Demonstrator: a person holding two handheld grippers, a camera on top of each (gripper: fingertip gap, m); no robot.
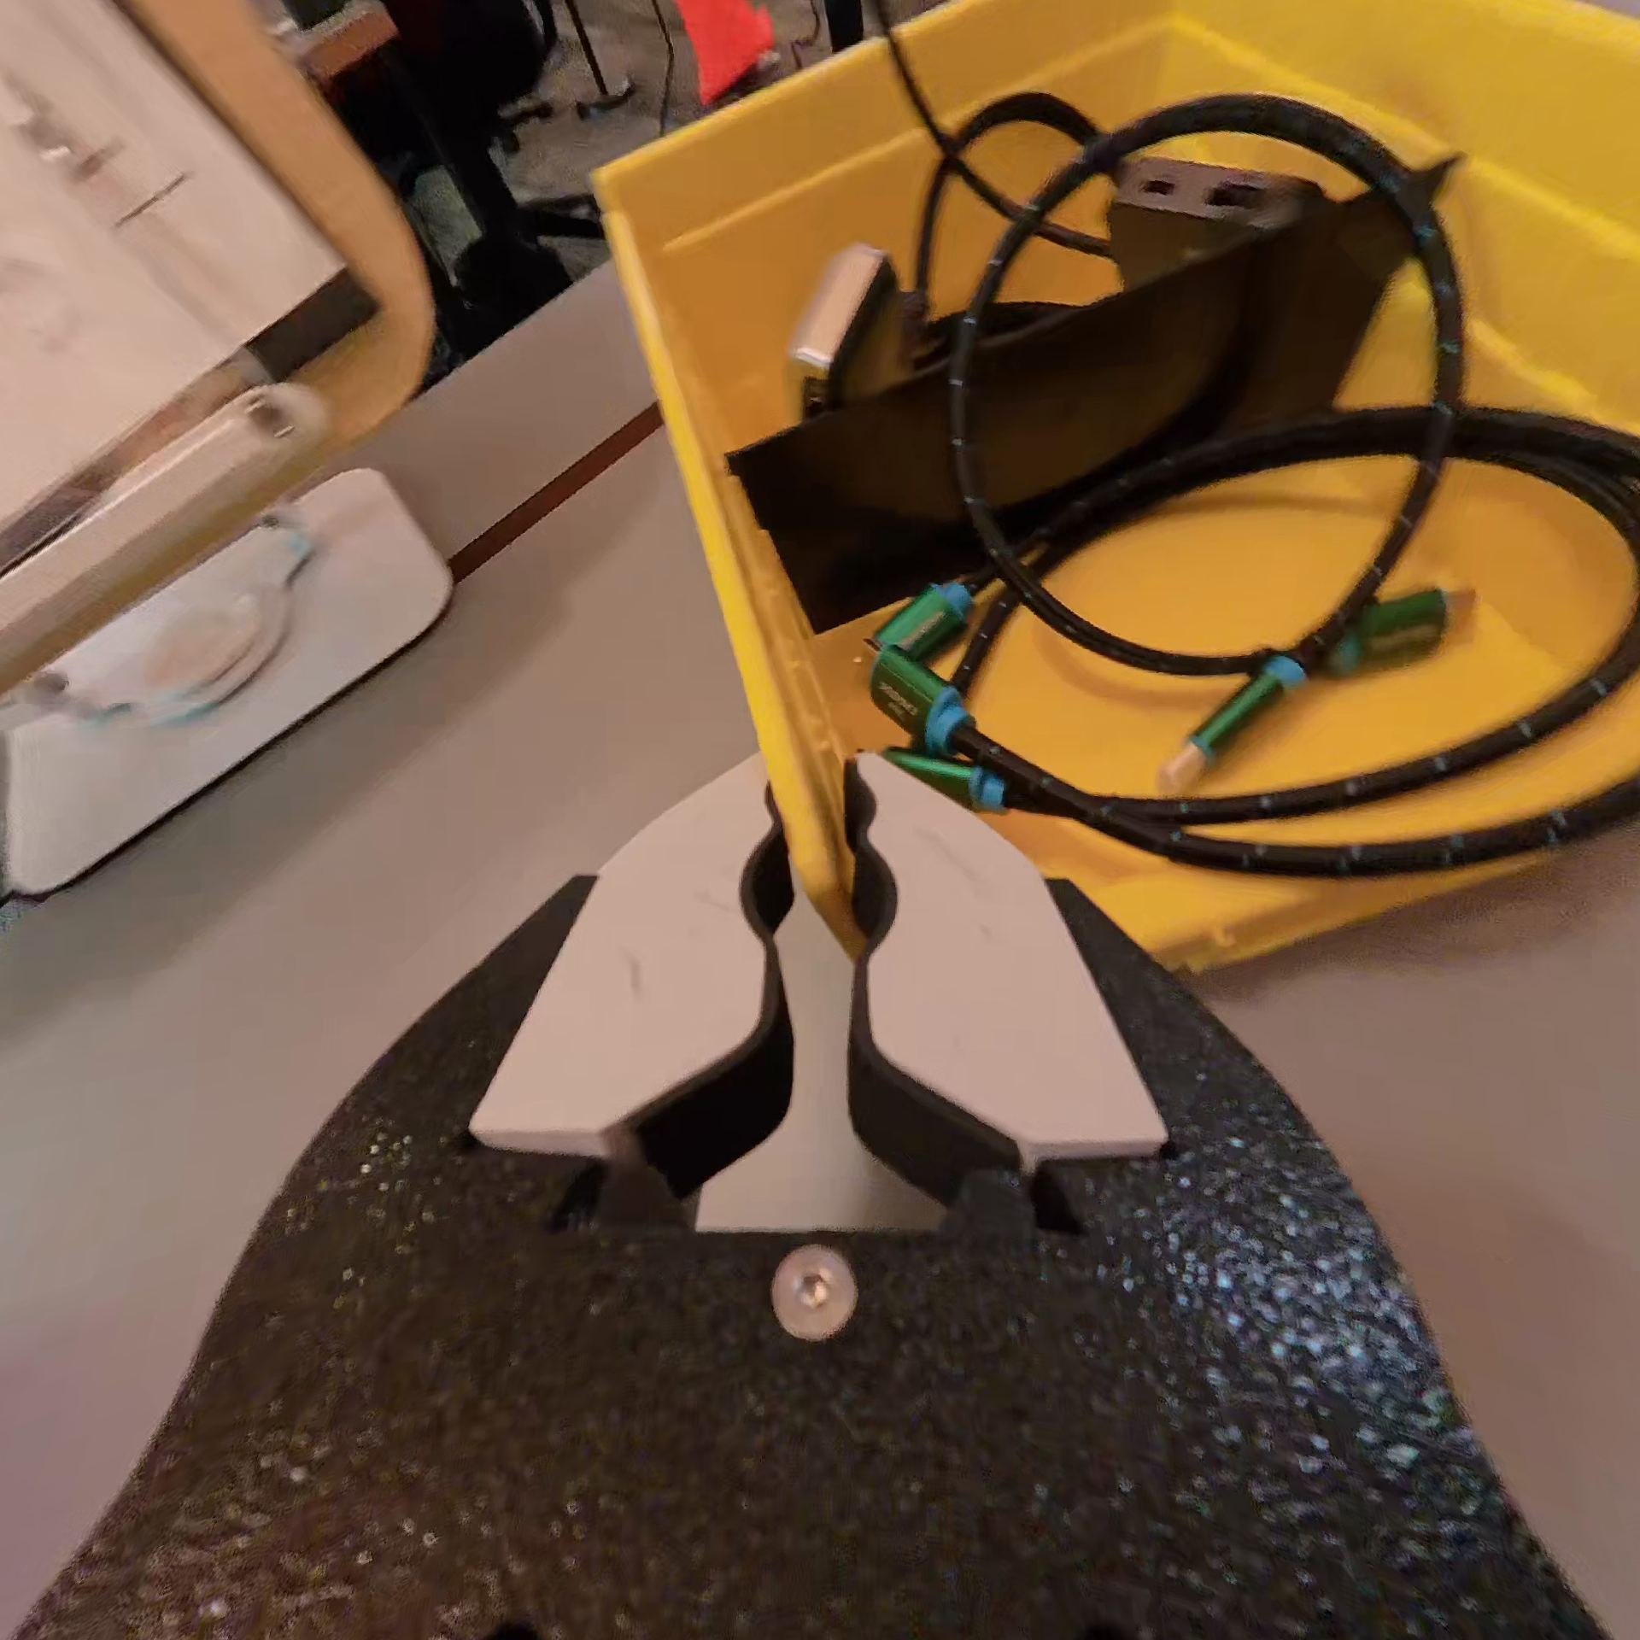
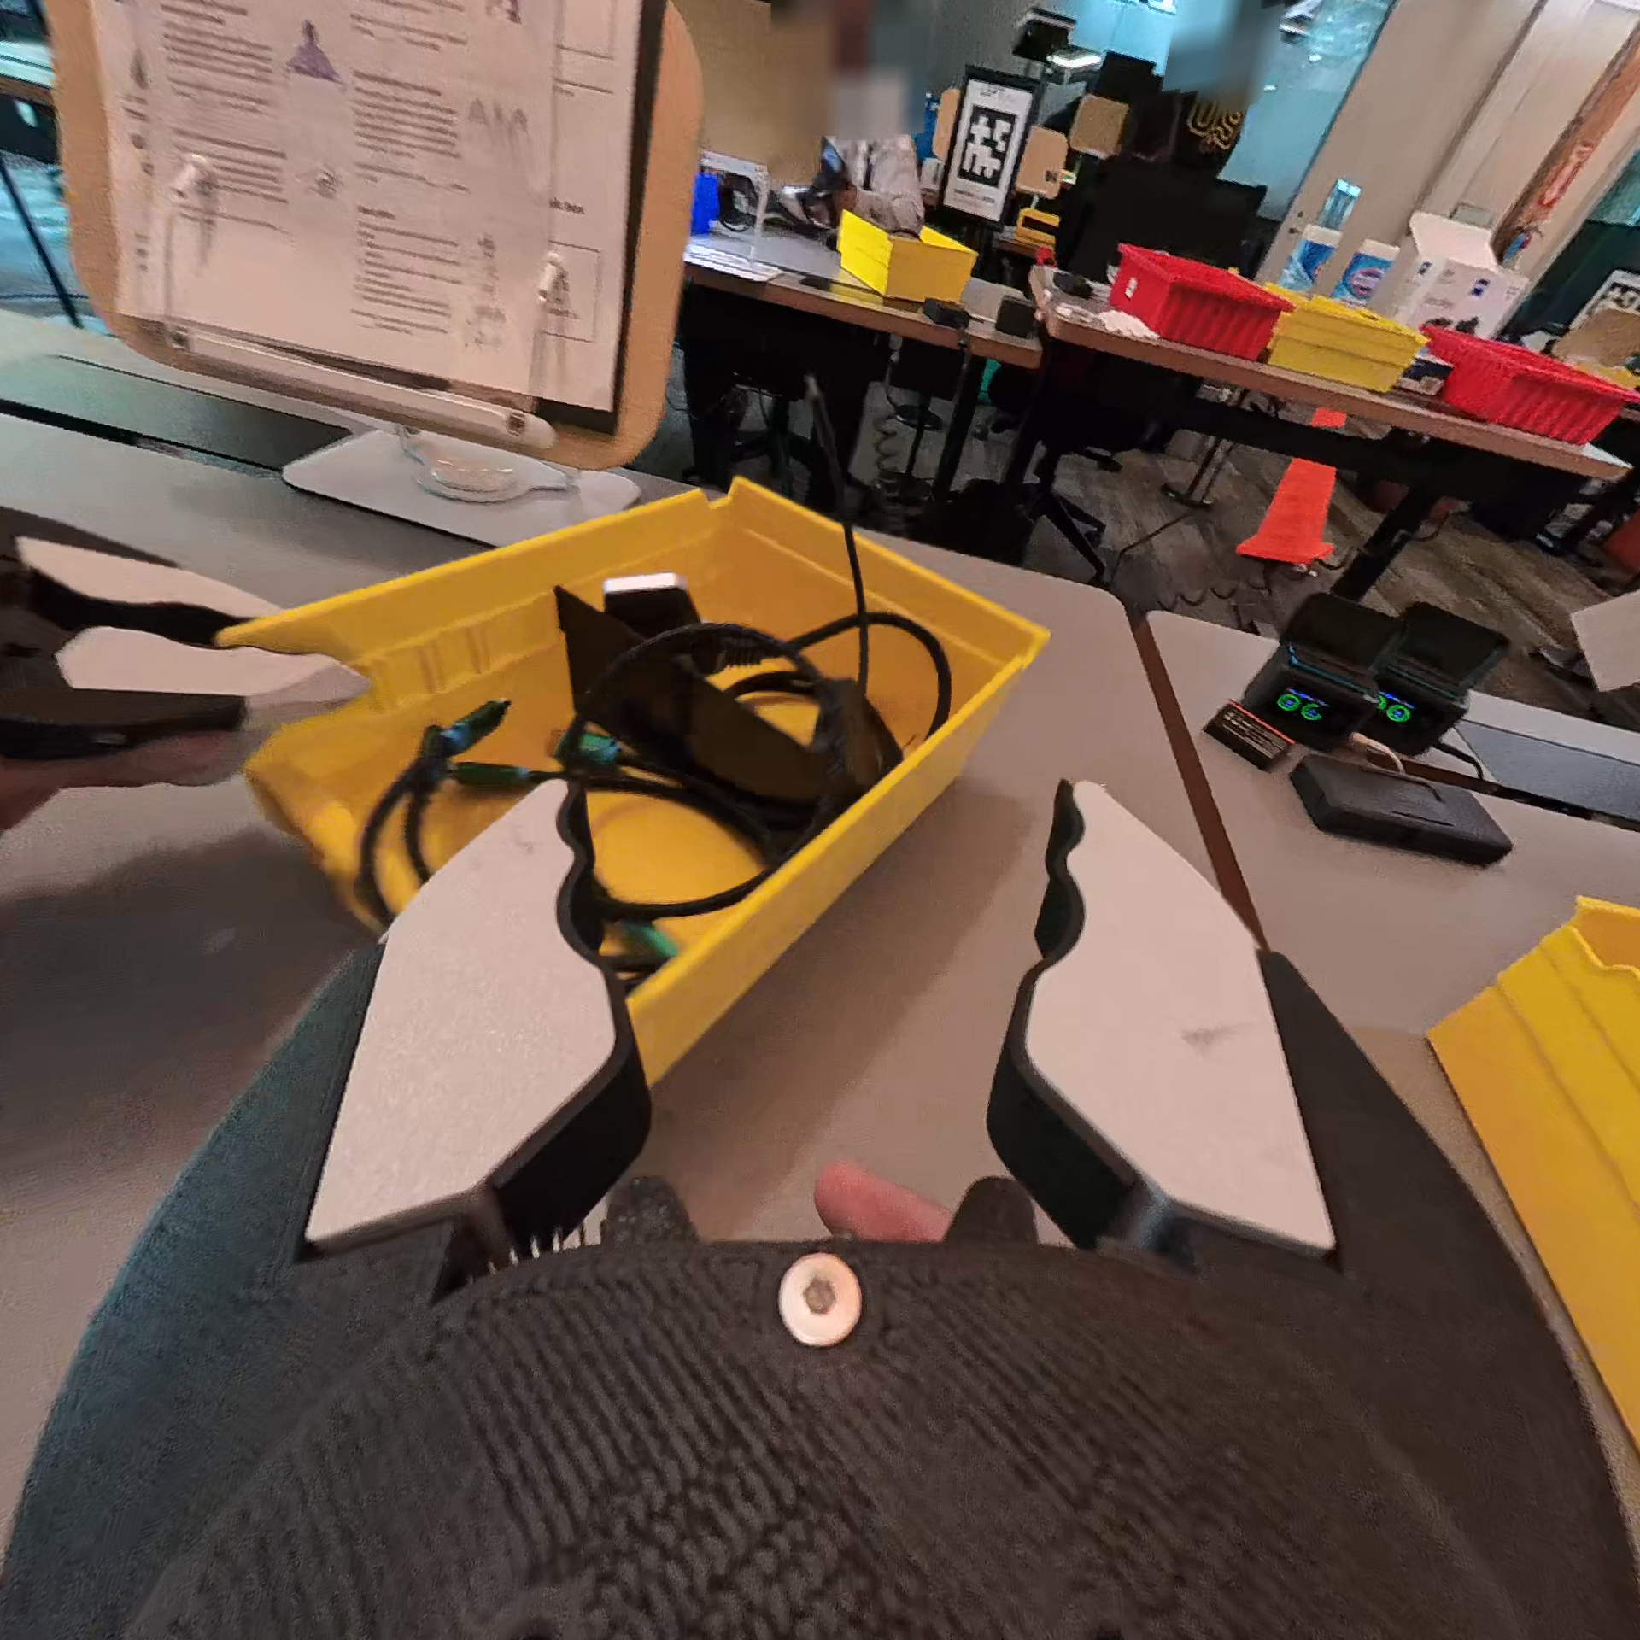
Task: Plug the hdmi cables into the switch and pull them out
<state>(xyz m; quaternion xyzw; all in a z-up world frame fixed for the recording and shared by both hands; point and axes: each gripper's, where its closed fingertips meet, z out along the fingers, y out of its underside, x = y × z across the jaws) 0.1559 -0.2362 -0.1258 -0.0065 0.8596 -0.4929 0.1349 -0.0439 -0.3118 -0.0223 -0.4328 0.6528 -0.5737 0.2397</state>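
Clearly the left gripper [image 1: 812, 852] was pinched on the near corner wall of the yellow bin [image 1: 1109, 115], one finger outside and one inside the rim, and in the right wrist view it reached in from the left edge onto that same corner. The right gripper [image 2: 816, 874] hovered with its fingers spread wide and nothing between them, low over the grey table [image 2: 887, 1065] just beside the bin's long side.

Inside the bin lay the braided black hdmi cables [image 1: 1331, 825] in loose loops, their green plugs [image 1: 914, 697] bunched near the pinched corner, one more plug lying farther out on the bin floor. The switch [image 1: 1198, 191], a dark box with ports showing, leaned at the far end behind a black divider [image 1: 1065, 390], and a silver-edged device [image 1: 843, 328] stood against the divider; what that device was could not be told.

The step in hand looked like steadying or dragging the bin closer. Doing it well probably meant keeping the grip square on the wall so the thin plastic would not twist, moving slowly so the loops stayed put, and bringing the free right gripper down onto a single plug body, not the tangle. A paper stand [image 2: 373, 204] stood behind the bin.
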